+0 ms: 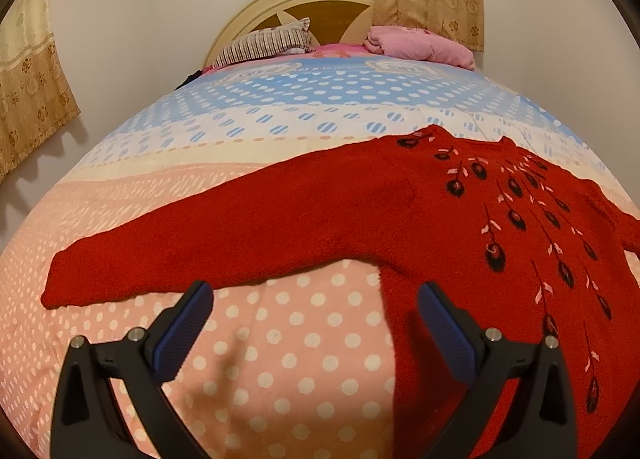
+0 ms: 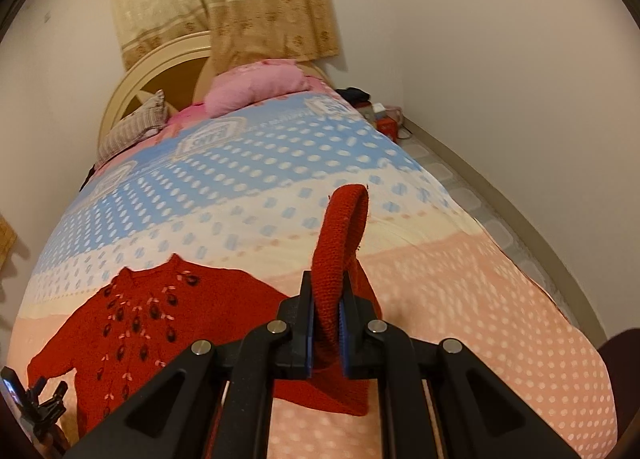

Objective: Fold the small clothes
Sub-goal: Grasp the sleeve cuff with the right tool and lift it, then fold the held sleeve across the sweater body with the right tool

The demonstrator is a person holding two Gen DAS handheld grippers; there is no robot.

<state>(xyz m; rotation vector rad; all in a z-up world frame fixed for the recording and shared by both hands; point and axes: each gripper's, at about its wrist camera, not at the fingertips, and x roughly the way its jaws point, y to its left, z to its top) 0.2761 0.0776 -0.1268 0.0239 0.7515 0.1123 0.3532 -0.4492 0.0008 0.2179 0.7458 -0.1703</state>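
A small red knitted sweater [image 1: 420, 215] with dark embroidered flowers lies flat on the bed, one sleeve [image 1: 168, 263] stretched out to the left. My left gripper [image 1: 316, 299] is open and empty, just above the bedspread in front of that sleeve and the sweater's side. In the right wrist view the sweater's body [image 2: 160, 311] lies at lower left. My right gripper [image 2: 326, 319] is shut on the other sleeve [image 2: 340, 243], whose cuff stands up above the fingertips. The left gripper also shows in the right wrist view [image 2: 44, 399] at the far lower left.
The bed has a polka-dot bedspread [image 1: 280, 359], pink near me and blue further off. A striped pillow [image 1: 264, 45] and a pink pillow [image 1: 420, 45] lie by the headboard [image 1: 320, 3]. Curtains hang behind. Small items [image 2: 380, 115] sit on the floor beside the bed.
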